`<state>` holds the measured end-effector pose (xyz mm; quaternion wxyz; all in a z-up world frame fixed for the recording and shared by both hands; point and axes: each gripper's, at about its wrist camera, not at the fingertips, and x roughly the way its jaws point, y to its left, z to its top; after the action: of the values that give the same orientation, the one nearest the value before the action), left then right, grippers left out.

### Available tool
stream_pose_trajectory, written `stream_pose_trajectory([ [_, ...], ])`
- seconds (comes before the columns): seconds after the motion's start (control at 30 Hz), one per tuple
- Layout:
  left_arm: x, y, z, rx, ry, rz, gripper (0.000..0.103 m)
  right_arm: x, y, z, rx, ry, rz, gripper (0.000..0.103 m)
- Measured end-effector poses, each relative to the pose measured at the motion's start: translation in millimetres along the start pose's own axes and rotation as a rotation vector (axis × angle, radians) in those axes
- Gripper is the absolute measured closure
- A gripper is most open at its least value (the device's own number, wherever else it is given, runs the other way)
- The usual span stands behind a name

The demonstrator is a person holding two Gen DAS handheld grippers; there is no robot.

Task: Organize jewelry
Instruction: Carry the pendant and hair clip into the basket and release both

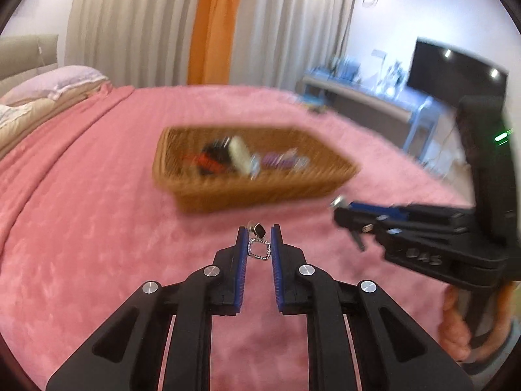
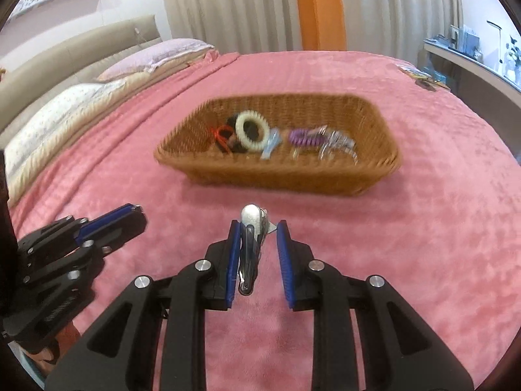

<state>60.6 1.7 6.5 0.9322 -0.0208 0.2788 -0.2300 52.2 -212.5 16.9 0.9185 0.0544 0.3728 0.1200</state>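
A wicker basket (image 1: 260, 192) (image 2: 280, 176) sits on the pink bedspread and holds several pieces: a white ring (image 2: 252, 127), a purple coil (image 2: 304, 137) and silver clips (image 2: 337, 145). My left gripper (image 1: 259, 238) is shut on an earring with a black stone and a rhinestone loop (image 1: 259, 246), held above the bedspread in front of the basket. My right gripper (image 2: 259, 239) holds a silver hair clip (image 2: 250, 247) between its blue pads (image 2: 284, 254), also in front of the basket. Each gripper shows in the other's view: the right one (image 1: 345, 210) and the left one (image 2: 130, 213).
The pink bedspread (image 2: 423, 244) covers the bed all around the basket. Pillows (image 2: 156, 57) and a headboard lie at the far left. A desk with small items (image 1: 364, 88) and a dark screen (image 1: 456, 68) stand beyond the bed at the right. Curtains hang behind.
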Motion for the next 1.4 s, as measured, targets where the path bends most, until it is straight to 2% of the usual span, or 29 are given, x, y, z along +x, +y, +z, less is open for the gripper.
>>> stream_pose_trajectory([
  [0.1, -24, -6, 33, 0.004, -0.079, -0.037, 0.091, -23, 0, 29, -0.009, -0.056, 0.011, 0.083],
  [0.2, -30, -8, 66, 0.011, -0.125, -0.028, 0.091, -35, -1, 63, -0.027, -0.106, -0.011, 0.083],
  [0.3, -14, -5, 92, 0.003, -0.133, -0.007, 0.091, -26, -7, 93, -0.017, -0.120, -0.021, 0.083],
  [0.4, 23, 9, 107, -0.053, -0.112, -0.007, 0.091, -6, -16, 112, -0.006, -0.121, -0.025, 0.083],
  [0.5, 60, 19, 108, -0.079, -0.084, -0.004, 0.091, 18, -28, 120, 0.005, -0.103, -0.044, 0.083],
  [0.7, 120, 25, 90, -0.063, 0.010, -0.006, 0.091, 88, -56, 120, 0.070, 0.008, -0.052, 0.083],
  [0.87, 141, 23, 76, -0.032, 0.051, -0.001, 0.091, 119, -64, 110, 0.103, 0.061, -0.027, 0.083],
  [1.07, 147, 27, 70, -0.037, 0.066, -0.009, 0.088, 128, -61, 103, 0.084, 0.075, -0.028, 0.082],
  [1.13, 142, 27, 70, -0.037, 0.053, -0.015, 0.080, 128, -62, 103, 0.098, 0.080, -0.002, 0.075],
  [1.2, 134, 29, 72, -0.042, 0.031, -0.017, 0.072, 124, -65, 105, 0.117, 0.076, 0.008, 0.047],
  [1.3, 116, 32, 75, -0.063, -0.009, -0.037, 0.066, 108, -66, 105, 0.122, 0.032, 0.013, 0.046],
  [1.4, 96, 34, 78, -0.086, -0.046, -0.047, 0.066, 78, -63, 105, 0.129, -0.024, 0.024, 0.046],
])
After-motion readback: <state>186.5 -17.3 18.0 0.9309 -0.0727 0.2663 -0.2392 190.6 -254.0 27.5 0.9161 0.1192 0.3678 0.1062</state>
